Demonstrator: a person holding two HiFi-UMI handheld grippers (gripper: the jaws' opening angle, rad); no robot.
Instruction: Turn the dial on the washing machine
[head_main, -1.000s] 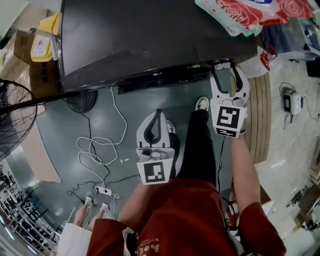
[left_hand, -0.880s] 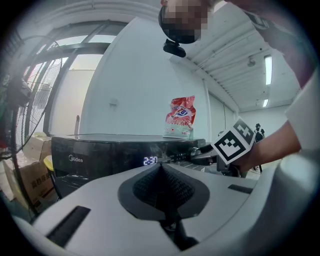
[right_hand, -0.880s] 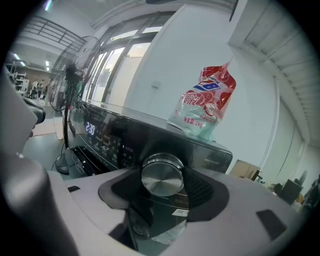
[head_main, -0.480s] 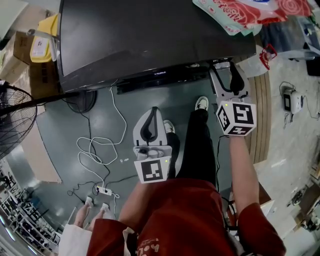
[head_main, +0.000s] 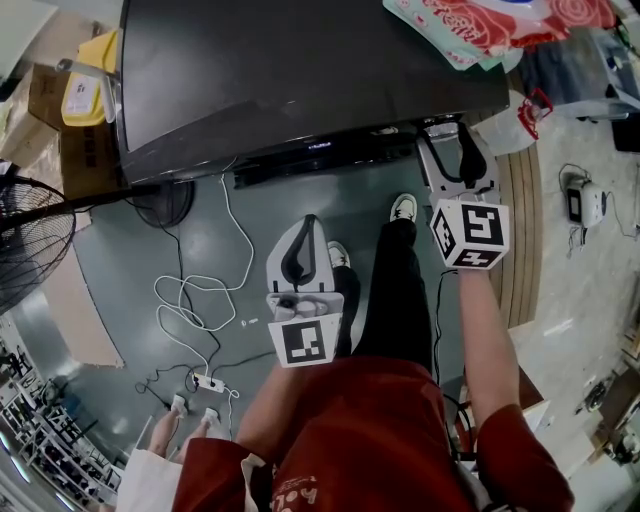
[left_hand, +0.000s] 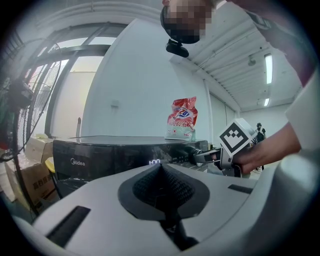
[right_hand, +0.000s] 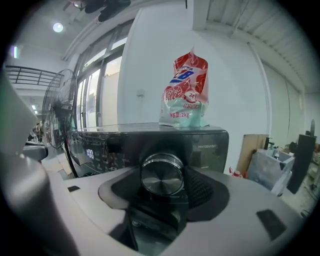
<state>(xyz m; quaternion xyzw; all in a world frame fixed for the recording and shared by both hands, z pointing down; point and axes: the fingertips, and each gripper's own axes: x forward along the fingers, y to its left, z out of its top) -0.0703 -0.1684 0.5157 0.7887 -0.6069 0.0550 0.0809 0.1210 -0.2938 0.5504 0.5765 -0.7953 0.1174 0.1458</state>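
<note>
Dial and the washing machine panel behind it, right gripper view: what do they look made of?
The dial looks like brushed metal, or possibly metal-look plastic: silvery face with a circular sheen and a bright rim. The washing machine panel looks like glossy dark plastic or glass: it is smooth and carries reflections.

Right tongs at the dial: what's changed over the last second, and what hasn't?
The right tongs rolled about their own axis while closed on the dial; their marker cube, flat to the head view before, now shows two faces. Nothing was taken hold of or let go. The left tongs stayed shut and empty before the washing machine; the detergent bag on top did not move.
</note>
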